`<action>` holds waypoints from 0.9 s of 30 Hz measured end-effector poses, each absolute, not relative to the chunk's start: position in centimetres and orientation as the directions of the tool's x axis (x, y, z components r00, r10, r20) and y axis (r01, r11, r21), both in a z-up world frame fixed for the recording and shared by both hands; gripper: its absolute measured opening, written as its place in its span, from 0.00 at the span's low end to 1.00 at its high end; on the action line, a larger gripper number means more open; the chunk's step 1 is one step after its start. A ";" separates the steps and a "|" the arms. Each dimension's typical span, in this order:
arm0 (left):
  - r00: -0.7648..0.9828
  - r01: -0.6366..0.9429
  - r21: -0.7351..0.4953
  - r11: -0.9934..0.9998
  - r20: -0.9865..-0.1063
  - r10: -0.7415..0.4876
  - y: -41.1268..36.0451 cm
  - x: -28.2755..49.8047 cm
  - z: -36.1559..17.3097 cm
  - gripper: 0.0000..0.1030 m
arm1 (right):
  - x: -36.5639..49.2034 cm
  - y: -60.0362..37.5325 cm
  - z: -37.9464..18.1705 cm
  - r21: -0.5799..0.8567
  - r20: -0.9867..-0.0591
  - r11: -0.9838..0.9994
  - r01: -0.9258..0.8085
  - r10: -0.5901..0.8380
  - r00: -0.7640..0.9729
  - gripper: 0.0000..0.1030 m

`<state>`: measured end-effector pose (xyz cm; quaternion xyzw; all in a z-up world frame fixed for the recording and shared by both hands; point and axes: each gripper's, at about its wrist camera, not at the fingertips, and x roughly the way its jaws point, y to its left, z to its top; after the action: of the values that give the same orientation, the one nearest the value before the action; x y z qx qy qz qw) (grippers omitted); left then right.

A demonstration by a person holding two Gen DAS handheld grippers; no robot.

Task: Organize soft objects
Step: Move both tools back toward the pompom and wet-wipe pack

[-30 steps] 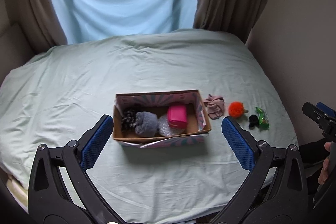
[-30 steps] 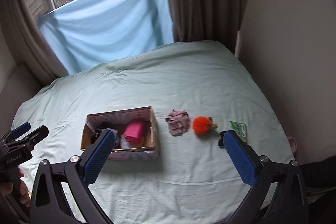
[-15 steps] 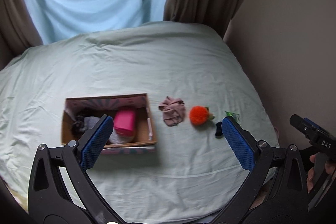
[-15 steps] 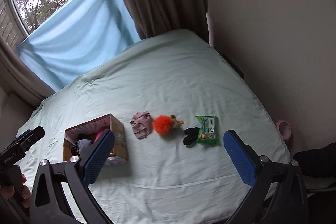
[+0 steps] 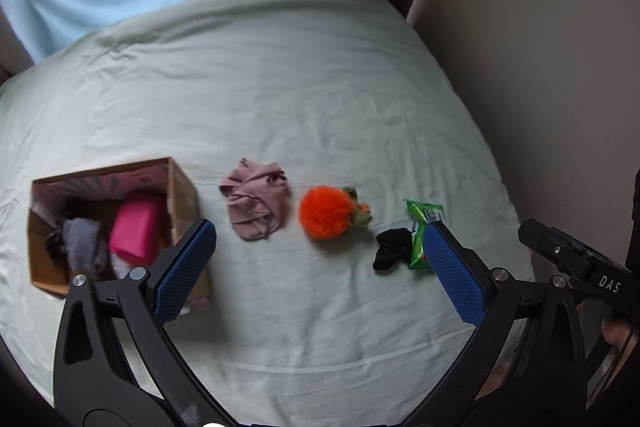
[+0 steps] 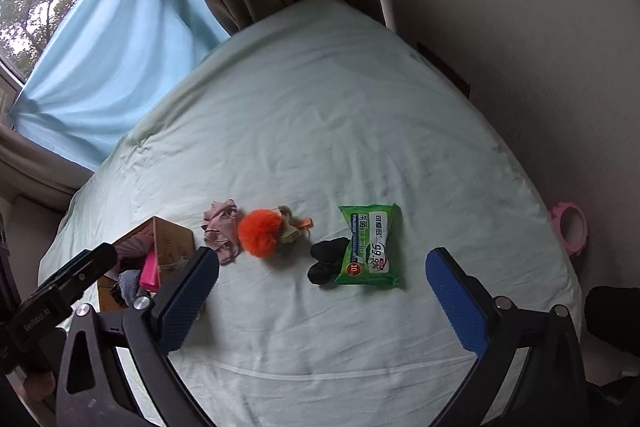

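Grippers, left and right, are hanging wide apart and empty above a bed, where a pink cloth, orange pompom, black sock and green pack are lying right of a box.

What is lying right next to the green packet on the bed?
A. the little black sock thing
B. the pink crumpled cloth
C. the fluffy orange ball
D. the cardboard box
A. The small black fabric piece lies against the left edge of the green packet, while the orange pom-pom, pink cloth and box sit further left.
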<state>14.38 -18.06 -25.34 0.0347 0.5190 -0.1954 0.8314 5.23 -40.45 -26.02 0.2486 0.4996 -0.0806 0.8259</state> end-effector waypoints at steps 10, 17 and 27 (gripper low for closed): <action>0.290 0.477 -0.096 0.874 -0.921 -0.259 -23.8 17.8 -34.6 0.99 | 8.0 -42.4 -33.8 0.360 -0.897 0.811 0.462 0.163 0.411 1.00; 0.268 0.572 -0.022 0.820 -0.940 -0.212 -26.6 17.7 -39.8 0.99 | 9.3 -43.0 -38.2 0.366 -0.910 0.784 0.501 0.189 0.368 1.00; 0.270 0.600 0.054 0.798 -0.953 -0.138 -28.5 19.2 -44.2 0.98 | 10.7 -44.1 -42.0 0.365 -0.920 0.760 0.538 0.208 0.331 0.90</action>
<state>19.23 -28.46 -44.22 0.2084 0.5543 -0.2401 0.7692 10.70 -44.14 -42.01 0.3286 0.5677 -0.1107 0.7466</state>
